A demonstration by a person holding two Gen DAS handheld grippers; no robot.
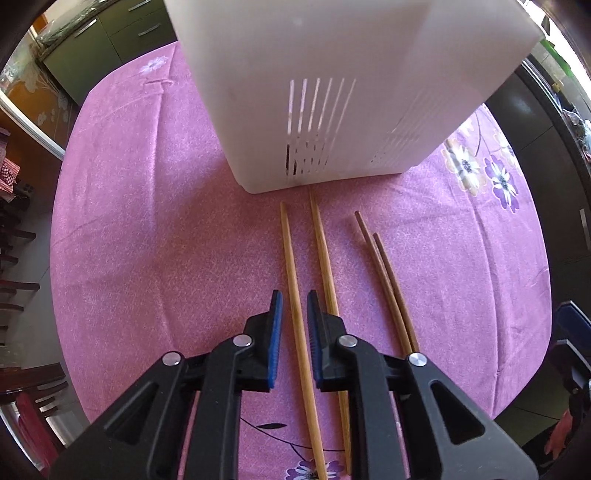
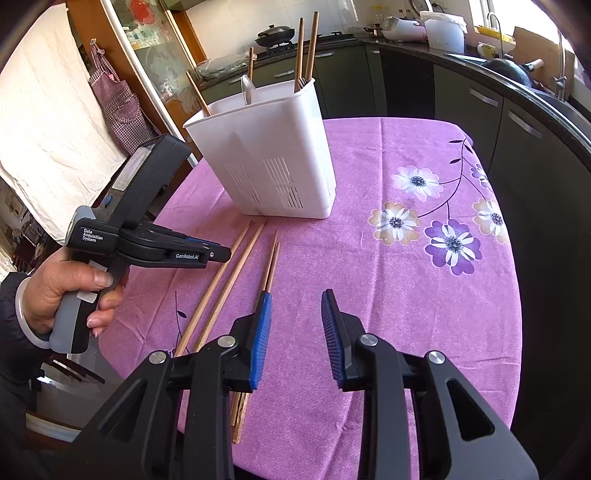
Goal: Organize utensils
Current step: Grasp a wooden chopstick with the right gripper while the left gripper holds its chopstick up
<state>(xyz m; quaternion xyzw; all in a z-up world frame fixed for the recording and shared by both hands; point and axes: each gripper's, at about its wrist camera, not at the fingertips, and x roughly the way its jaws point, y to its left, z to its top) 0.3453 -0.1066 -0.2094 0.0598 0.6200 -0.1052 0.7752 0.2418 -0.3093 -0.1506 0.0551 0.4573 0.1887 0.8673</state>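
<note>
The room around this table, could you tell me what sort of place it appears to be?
Most likely a home kitchen: a wok sits on a stove behind the table, a counter with dark cabinets runs along the wall, and a white utensil holder stands on the purple flowered tablecloth.

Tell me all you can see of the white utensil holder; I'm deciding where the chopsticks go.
The white utensil holder is a tall, boxy tub of what looks like translucent plastic, with vertical drainage slots low on its walls. It stands upright on the pink floral tablecloth. Several brown chopsticks and a metal spoon already stick out of its top.
</note>
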